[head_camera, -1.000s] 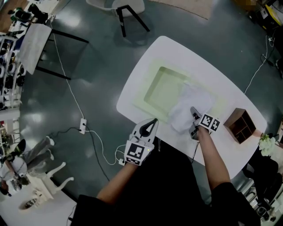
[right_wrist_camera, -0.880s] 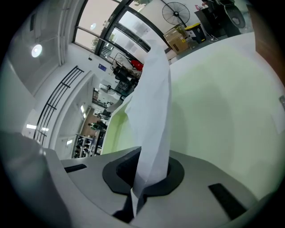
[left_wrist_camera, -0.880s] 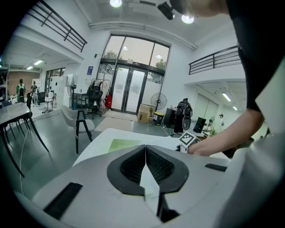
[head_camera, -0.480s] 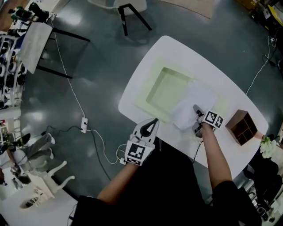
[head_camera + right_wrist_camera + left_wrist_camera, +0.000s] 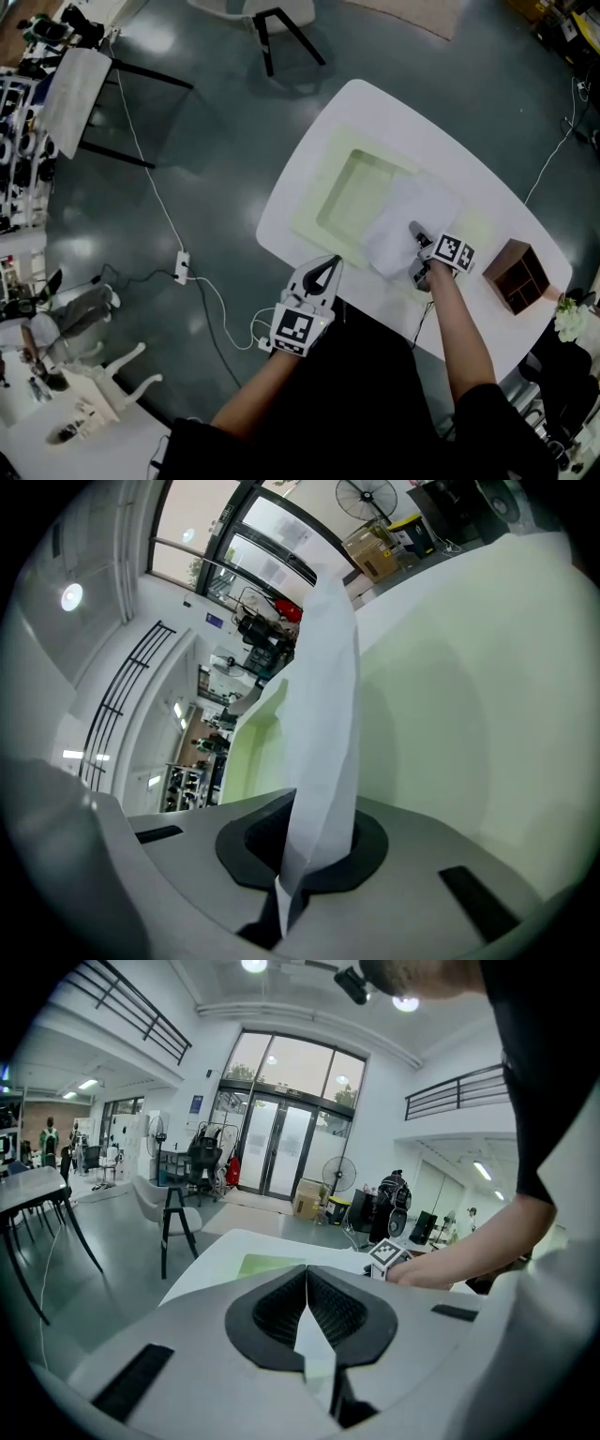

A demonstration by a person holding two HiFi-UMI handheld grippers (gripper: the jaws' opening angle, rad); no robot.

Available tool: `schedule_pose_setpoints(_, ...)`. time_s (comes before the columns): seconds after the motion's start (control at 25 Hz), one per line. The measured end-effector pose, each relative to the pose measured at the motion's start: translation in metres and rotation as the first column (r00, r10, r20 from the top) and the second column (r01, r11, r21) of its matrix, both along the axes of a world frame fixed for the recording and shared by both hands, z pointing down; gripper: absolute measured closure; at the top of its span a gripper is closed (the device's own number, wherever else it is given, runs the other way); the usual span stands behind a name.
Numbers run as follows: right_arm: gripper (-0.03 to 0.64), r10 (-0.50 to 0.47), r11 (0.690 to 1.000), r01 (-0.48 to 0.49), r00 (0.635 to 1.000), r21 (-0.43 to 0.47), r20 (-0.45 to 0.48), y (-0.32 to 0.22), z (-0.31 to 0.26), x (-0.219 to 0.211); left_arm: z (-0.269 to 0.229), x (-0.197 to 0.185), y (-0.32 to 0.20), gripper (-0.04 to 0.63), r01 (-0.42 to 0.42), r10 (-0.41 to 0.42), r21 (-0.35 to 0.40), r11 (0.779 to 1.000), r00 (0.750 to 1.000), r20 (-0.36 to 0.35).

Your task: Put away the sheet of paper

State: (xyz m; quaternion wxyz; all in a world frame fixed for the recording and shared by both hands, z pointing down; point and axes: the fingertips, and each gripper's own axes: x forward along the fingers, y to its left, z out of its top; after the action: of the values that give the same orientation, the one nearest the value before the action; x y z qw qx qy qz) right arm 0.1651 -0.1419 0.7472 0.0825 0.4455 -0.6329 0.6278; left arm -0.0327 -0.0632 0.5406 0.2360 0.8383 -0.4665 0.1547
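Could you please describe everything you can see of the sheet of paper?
The sheet of paper is white, thin and a little crumpled. It lies over the right part of the pale green tray, one edge pinched in the shut right gripper, where it rises in a fold between the jaws.

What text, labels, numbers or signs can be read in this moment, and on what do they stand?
No text can be read anywhere.
Cubes on the left gripper and right gripper: black-and-white marker patterns only, no letters or digits.
The paper: no print shows on it.
A blue wall sign in the left gripper view: too small to read.
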Motion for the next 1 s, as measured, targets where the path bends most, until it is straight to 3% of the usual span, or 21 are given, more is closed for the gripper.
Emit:
schedule_pose_setpoints(0.44,0.617,-0.025,1.000,0.025,1.000,-0.009,0.000,-0.014,0.004,-0.043,0.000,-0.014,-0.027,0.591,-0.015,0.015,0.001,1.000,0.998,-0.060)
schedule_pose_setpoints(0.72,0.617,-0.002,1.000,0.002,1.000,-0.009,-0.009,-0.024,0.008,-0.061,0.021,-0.029,-0.036,0.591,-0.052,0.049,-0.029,0.998,0.995,-0.085)
schedule_pose_setpoints(1.0,0.617,0.032,0.999,-0.032,0.999,-0.037,0.010,-0.028,0.012,-0.083,0.030,-0.057,-0.061,0.591,-0.031,0.027,-0.037,0.999,0.995,-0.092)
